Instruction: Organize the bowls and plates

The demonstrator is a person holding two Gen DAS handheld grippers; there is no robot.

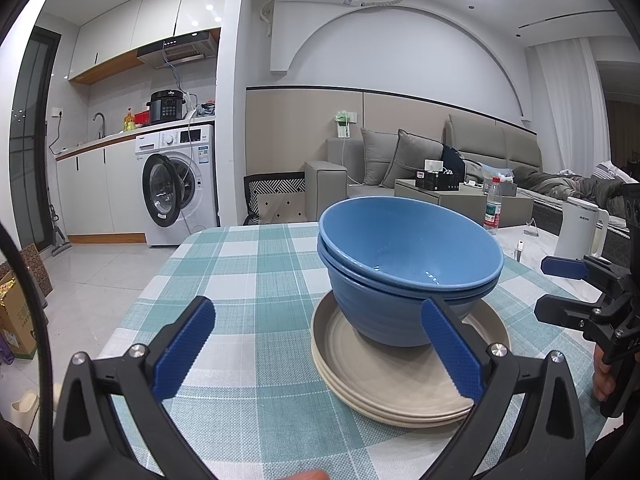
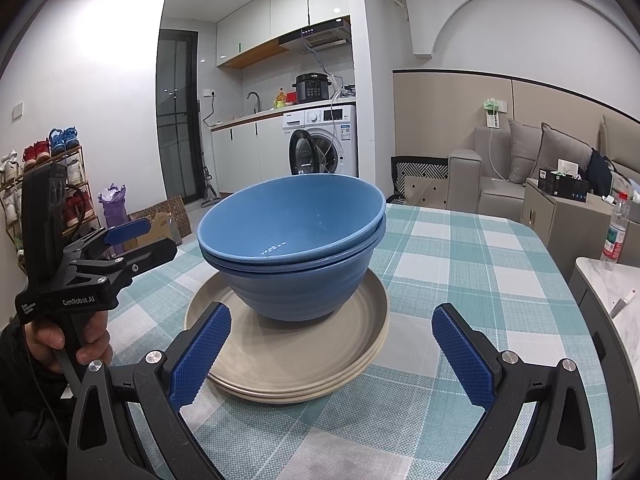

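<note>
Two nested blue bowls (image 1: pixel 408 264) sit on a stack of beige plates (image 1: pixel 384 380) on the checked tablecloth (image 1: pixel 248 272). My left gripper (image 1: pixel 316 344) is open and empty, just in front of the stack and a little to its left. In the right wrist view the blue bowls (image 2: pixel 292 240) sit on the beige plates (image 2: pixel 296 356). My right gripper (image 2: pixel 332 348) is open and empty, its left pad (image 2: pixel 200 356) over the plates' near rim. The right gripper also shows in the left wrist view (image 1: pixel 560 288), and the left gripper in the right wrist view (image 2: pixel 136 240).
A white kettle (image 1: pixel 580 232) and a water bottle (image 1: pixel 493 208) stand on a marble side table at the right. A sofa (image 1: pixel 384 164) and a washing machine (image 1: pixel 176 184) are beyond the table. A shoe rack (image 2: pixel 44 184) stands at the left.
</note>
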